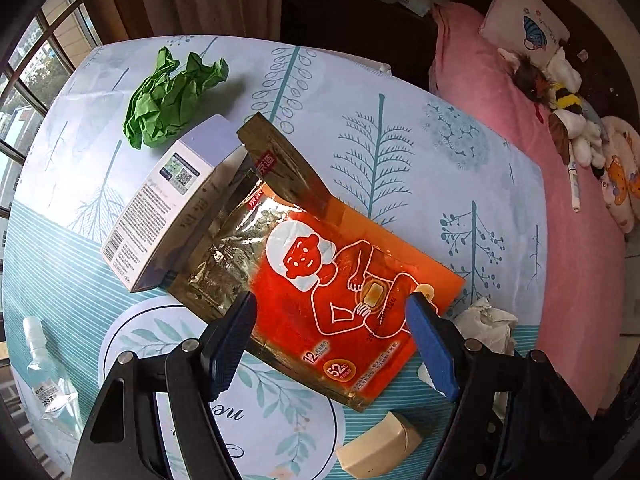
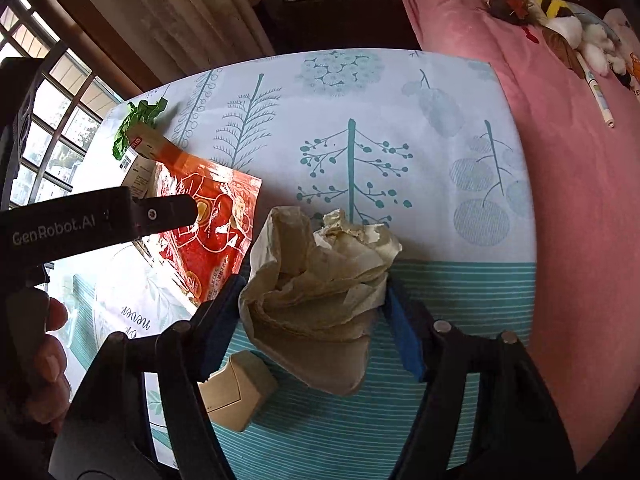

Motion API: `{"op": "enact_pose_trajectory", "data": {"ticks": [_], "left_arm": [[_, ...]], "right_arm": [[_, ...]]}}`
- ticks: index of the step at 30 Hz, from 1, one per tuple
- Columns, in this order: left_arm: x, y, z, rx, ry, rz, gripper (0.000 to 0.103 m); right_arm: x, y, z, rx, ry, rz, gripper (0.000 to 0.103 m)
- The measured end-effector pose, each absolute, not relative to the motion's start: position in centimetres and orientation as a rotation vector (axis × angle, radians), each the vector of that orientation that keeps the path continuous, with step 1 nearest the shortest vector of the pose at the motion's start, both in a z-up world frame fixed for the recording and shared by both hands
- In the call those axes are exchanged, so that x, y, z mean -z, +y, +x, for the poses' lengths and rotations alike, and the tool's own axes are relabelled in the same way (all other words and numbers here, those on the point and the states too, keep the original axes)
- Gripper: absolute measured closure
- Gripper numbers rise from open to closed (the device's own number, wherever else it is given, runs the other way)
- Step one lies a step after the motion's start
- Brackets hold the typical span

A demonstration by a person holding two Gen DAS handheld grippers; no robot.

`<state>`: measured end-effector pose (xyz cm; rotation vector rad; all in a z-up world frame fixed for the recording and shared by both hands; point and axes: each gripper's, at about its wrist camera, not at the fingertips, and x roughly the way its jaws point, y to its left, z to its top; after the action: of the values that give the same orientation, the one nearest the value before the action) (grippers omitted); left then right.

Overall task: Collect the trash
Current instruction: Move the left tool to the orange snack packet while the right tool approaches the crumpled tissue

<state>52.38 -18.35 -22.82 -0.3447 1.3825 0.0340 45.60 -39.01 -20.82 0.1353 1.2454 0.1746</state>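
Tree-print tablecloth (image 1: pixel 400 128) is strewn with trash; crumpled paper (image 2: pixel 320 276) is pinched by the right gripper (image 2: pixel 308 324), its underside hidden; orange pouch (image 1: pixel 352 280), lying diagonally, is straddled by the wide-spread left gripper (image 1: pixel 332 344), nothing gripped.

Left wrist view: white carton (image 1: pixel 168 200) covered the upper-left part of the foil pouch (image 1: pixel 340 280), at about 10 o'clock from the pouch's middle. Small print on carton and pouch too fine to read. Crumpled tissue (image 1: pixel 486 324) at 4 o'clock was partly hidden behind the left gripper's (image 1: pixel 332 344) right finger. Beige box (image 1: pixel 380 448) at 6 o'clock was partly covered by the gripper body. Clear sachet (image 1: pixel 48 380) at 8 o'clock, label unreadable.

Right wrist view: green paper wad (image 2: pixel 138 122) at 10 o'clock was mostly hidden behind the pouch top. The other gripper's arm crossed the pouch. Right gripper (image 2: pixel 316 308) pad contact with the tissue was hidden by the folds. The stuffed toys (image 2: pixel 560 12) at 1 o'clock were cut by the top edge.
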Motion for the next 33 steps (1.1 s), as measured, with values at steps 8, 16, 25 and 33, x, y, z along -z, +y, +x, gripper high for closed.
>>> {"op": "enact_pose_trajectory", "data": {"ticks": [8, 16, 25, 33], "left_arm": [[25.8, -18.2, 54.0, -0.155, 1.396, -0.345, 0.025], [26.4, -18.7, 51.4, -0.115, 1.417, -0.186, 0.025], [26.6, -19.5, 50.3, -0.063, 1.452, -0.14, 0.023], [27.1, -20.1, 49.3, -0.059, 1.461, -0.109, 0.017]], "right_arm": [[20.7, -39.7, 44.9, -0.175, 1.255, 0.147, 0.037], [20.8, -39.6, 44.8, -0.189, 1.27, 0.148, 0.037], [21.0, -37.7, 45.7, -0.211, 1.31, 0.115, 0.032], [21.4, -37.0, 45.8, -0.215, 1.322, 0.099, 0.028]]}}
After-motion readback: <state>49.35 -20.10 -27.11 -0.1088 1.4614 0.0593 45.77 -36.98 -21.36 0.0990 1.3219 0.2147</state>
